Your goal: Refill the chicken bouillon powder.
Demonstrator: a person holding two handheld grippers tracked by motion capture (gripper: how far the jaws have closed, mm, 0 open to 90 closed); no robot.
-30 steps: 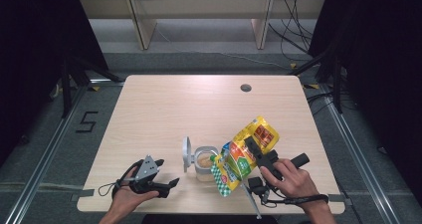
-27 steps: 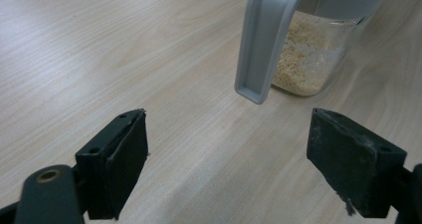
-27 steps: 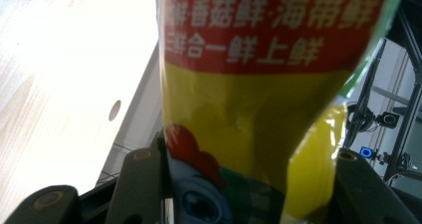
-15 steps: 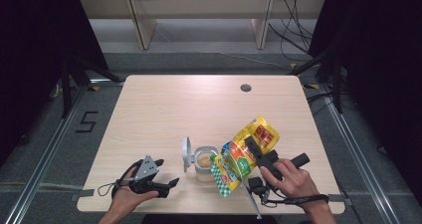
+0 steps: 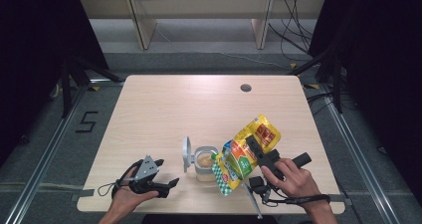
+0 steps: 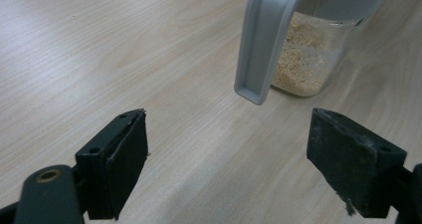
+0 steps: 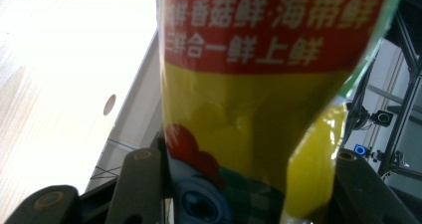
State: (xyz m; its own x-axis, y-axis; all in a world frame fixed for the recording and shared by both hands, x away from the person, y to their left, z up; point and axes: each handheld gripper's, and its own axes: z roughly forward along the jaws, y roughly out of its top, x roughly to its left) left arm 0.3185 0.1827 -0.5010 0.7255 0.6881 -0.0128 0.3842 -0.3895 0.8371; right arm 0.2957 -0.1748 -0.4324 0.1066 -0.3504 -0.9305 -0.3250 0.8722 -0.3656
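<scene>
Compared with the frames from a second and half a second ago, nothing has shifted: both my hands, the pouch and the jar sit where they were.

My right gripper (image 5: 256, 152) has its fingers (image 7: 142, 184) clamped at a middling width on the pouch (image 5: 247, 154), one black pad against each side of the packet. The pouch hangs tilted above the near right part of the bench (image 5: 199, 104). Its long axis runs diagonally in the high view: the yellow-and-red end points up and away to the right, the green checked end points down toward the jar (image 5: 205, 163), right at the jar's open mouth. Whether it touches the rim I cannot tell.

The pouch is glossy, crinkled film, yellow with a red band of white print. The jar is clear, squarish and holds pale tan granules (image 6: 303, 55). Its grey plastic lid (image 5: 186, 153) stands flipped open on the left side.

My left gripper (image 5: 166, 185) rests low at the near left edge of the bench, fingers (image 6: 119, 159) spread wide with nothing between them, aimed toward the jar. The bench is pale wood-grain laminate.
</scene>
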